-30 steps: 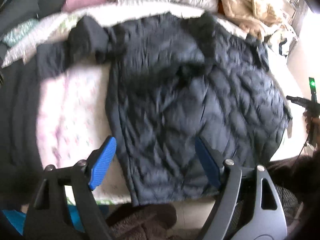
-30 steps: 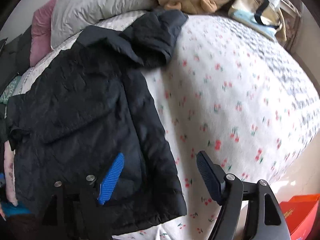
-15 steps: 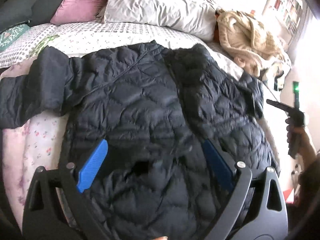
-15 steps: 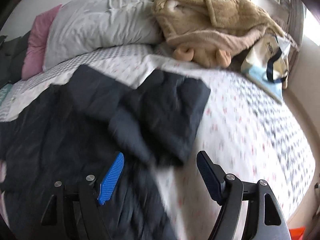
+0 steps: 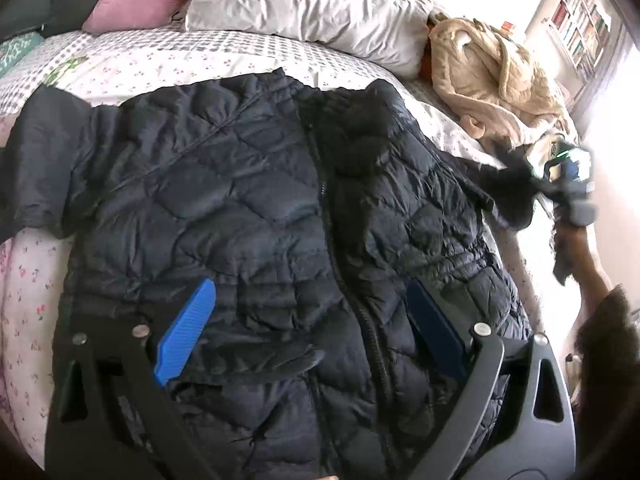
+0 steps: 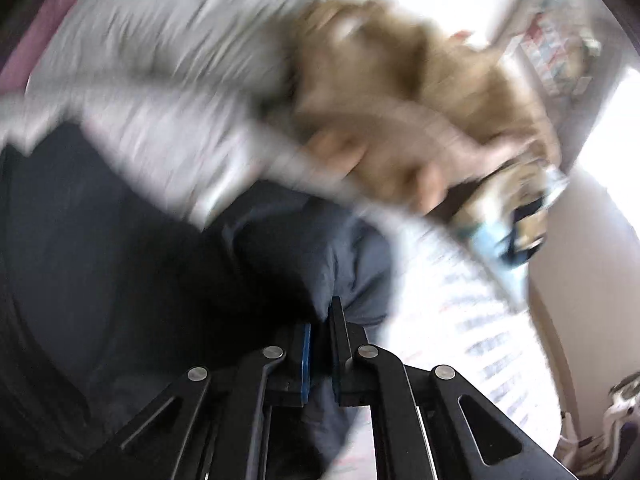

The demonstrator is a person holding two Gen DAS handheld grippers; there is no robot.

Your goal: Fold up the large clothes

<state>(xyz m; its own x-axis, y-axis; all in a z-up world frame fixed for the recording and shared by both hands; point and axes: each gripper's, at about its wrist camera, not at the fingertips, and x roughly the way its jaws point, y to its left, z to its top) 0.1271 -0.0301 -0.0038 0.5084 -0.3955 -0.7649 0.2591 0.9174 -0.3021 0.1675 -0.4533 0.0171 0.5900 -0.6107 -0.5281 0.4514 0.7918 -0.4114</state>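
My left tool (image 5: 308, 332) hangs spread over the puffy, soft, light, slippery jacket (image 5: 256, 208) flat on the bed (image 5: 168, 56), while my right tool (image 6: 320, 344) has just snapped together, pinching its sleeve (image 6: 340, 256).

Left gripper (image 5: 308, 328): jaws spread wide, angled downward, nothing clamped. Right gripper (image 6: 320, 344): jaws just closed, pads pinching dark fabric; hand (image 5: 576, 240) extended at far right.
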